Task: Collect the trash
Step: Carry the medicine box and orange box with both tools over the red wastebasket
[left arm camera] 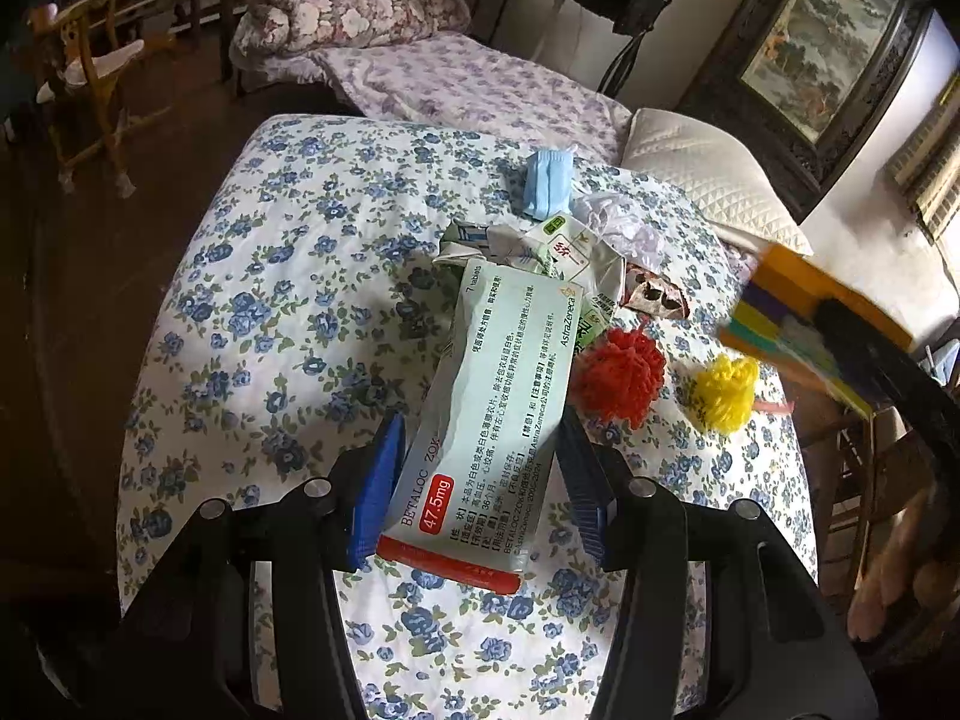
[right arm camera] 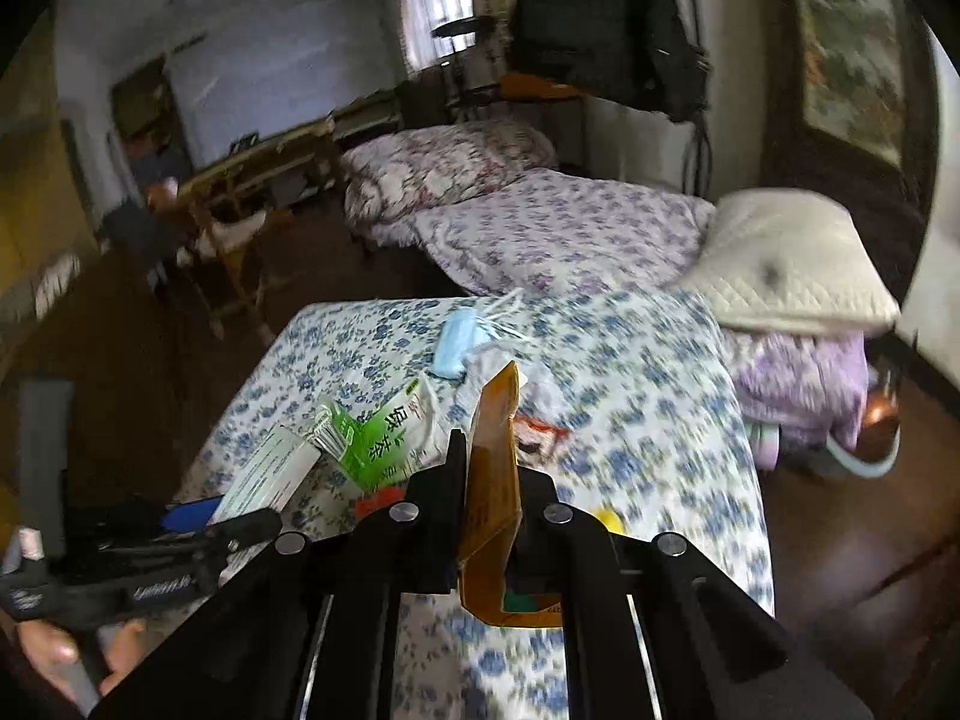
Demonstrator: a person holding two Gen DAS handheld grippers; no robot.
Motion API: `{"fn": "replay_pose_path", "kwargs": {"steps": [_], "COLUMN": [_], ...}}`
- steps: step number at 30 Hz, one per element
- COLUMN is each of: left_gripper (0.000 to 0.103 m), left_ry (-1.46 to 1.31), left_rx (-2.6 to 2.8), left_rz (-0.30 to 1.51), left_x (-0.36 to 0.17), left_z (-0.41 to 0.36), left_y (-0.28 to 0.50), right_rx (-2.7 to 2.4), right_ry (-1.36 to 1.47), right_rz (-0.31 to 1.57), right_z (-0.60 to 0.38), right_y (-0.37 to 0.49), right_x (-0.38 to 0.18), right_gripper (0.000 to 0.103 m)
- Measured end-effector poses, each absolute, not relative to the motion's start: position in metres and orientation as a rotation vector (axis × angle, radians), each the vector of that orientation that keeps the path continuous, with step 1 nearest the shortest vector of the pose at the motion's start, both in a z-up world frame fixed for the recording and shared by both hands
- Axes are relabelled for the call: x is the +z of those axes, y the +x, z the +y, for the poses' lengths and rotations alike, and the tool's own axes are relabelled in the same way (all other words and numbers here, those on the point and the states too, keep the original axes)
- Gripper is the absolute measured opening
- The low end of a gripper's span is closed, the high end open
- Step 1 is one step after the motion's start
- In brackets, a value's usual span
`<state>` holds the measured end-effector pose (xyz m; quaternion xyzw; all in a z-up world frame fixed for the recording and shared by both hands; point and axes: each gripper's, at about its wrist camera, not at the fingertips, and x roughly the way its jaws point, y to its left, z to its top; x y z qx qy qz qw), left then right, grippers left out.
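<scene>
A pale green medicine box (left arm camera: 489, 414) lies crumpled on the blue-flowered bed cover (left arm camera: 270, 312). My left gripper (left arm camera: 480, 450) is around it, both blue pads touching its sides. Behind it lie a crushed green tea carton (left arm camera: 540, 252), a blue face mask (left arm camera: 547, 181), a brown wrapper (left arm camera: 654, 294), a white plastic bag (left arm camera: 624, 222), a red pompom (left arm camera: 618, 378) and a yellow pompom (left arm camera: 726, 390). My right gripper (right arm camera: 489, 468) is shut on an orange-brown carton (right arm camera: 495, 480), held above the bed. The right view also shows the carton of tea (right arm camera: 384, 438), the mask (right arm camera: 459, 342) and the medicine box (right arm camera: 270, 474).
A cream pillow (left arm camera: 702, 174) lies at the bed's far right. A second bed with a purple floral quilt (left arm camera: 468, 84) stands behind. Wooden chairs (left arm camera: 90, 78) stand on the dark floor at the left. A framed painting (left arm camera: 822, 42) hangs on the right wall.
</scene>
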<state>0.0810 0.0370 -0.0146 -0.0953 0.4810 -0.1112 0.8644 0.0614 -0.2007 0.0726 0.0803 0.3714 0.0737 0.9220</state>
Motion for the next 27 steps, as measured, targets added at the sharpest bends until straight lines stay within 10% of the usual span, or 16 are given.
{"fn": "replay_pose_path", "kwargs": {"steps": [27], "left_gripper": [0.051], "left_ry": [-0.078], "left_rx": [-0.416], "left_rz": [0.956], "left_x": [0.007], "left_z": [-0.037], "left_y": [0.018], "right_rx": [0.068], "right_ry": [0.383], "right_rz": [0.763], "right_z": [-0.306], "right_y": [-0.045], "right_x": [0.055], "right_gripper": [0.010]}}
